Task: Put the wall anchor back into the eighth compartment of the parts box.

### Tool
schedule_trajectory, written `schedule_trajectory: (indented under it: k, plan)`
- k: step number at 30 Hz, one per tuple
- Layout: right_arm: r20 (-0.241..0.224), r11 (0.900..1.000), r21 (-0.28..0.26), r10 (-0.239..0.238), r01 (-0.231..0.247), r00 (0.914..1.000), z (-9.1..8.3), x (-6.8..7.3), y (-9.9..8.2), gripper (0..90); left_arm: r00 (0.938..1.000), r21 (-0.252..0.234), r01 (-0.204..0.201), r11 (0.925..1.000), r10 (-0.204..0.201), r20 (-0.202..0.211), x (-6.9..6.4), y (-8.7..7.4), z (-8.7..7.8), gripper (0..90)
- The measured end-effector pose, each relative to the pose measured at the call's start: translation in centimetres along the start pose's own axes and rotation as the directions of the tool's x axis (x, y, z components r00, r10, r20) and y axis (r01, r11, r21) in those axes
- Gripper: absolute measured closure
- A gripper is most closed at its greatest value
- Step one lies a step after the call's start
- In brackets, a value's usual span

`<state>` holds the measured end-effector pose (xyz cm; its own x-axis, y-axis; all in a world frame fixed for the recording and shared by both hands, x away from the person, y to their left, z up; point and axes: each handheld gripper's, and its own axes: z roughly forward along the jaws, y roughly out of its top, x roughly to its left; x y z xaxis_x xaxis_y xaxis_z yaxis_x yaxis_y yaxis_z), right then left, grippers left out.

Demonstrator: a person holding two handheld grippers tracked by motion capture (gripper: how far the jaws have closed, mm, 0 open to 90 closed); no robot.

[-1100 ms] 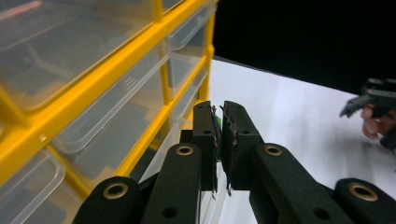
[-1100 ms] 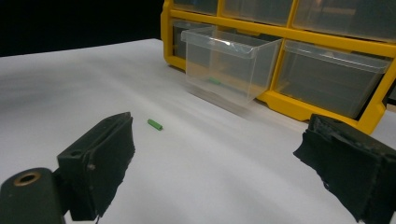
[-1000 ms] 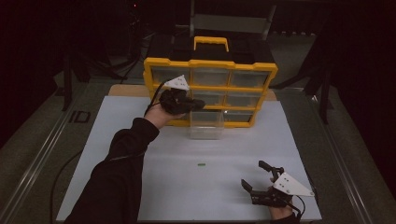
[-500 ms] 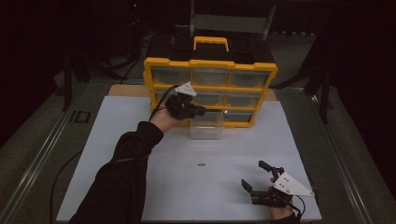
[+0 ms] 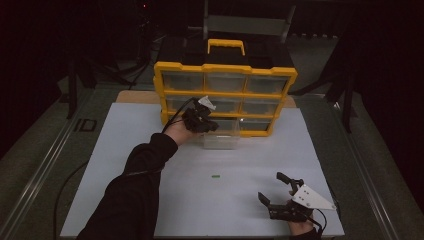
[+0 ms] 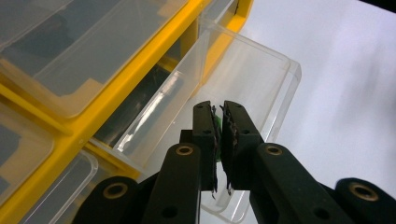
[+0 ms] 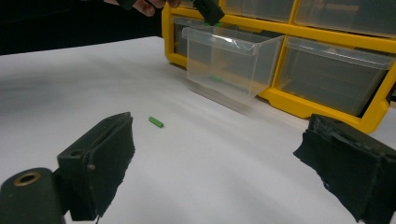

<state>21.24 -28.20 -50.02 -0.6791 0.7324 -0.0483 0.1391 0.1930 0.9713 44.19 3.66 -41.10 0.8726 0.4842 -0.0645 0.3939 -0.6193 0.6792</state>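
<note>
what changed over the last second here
The left claw, shut on a small green piece, came down and toward the pulled-out clear drawer, and now sits over its opening. The right claw stayed open at the near right; the green piece on the mat and the yellow organizer did not move.

High view overhead, facing forward; both gripper views close, low, sharing the pulled-out clear drawer [image 6: 243,79].

organizer [image 5: 225,80]: table rear | drawer [image 5: 221,140]: pulled out, front | peg [image 5: 215,176]: before drawer
</note>
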Motion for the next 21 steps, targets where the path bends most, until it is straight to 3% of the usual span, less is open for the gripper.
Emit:
schedule_trajectory:
  k: [5,8,13,20,21]
  plan:
    - [0.000,1.0000,0.000,0.001,-0.001,1.0000,0.0,0.0,0.0,8.8,0.9999,-0.028,0.008,0.9996,-0.008,-0.012,0.1,0.0,-0.1,84.3]
    - [-0.002,1.0000,0.001,0.001,-0.001,1.0000,0.0,0.0,0.0,8.9,1.0000,-0.068,-0.005,0.9977,0.005,0.000,-0.1,0.2,-0.4,84.3]
    - [-0.001,1.0000,0.002,0.000,0.000,1.0000,0.0,0.0,0.0,8.9,0.9999,-0.081,0.011,0.9967,-0.011,0.010,-0.1,0.5,-0.6,83.6]
    - [-0.002,1.0000,0.002,0.001,-0.001,1.0000,0.0,-0.1,0.0,8.9,0.9989,-0.080,0.031,0.9963,-0.028,0.038,-0.4,0.5,-0.9,32.0]
    - [-0.002,1.0000,0.002,0.002,-0.002,1.0000,0.0,0.0,0.0,8.9,0.9979,-0.076,0.028,0.9967,-0.024,0.060,-0.3,0.5,-1.0,27.2]
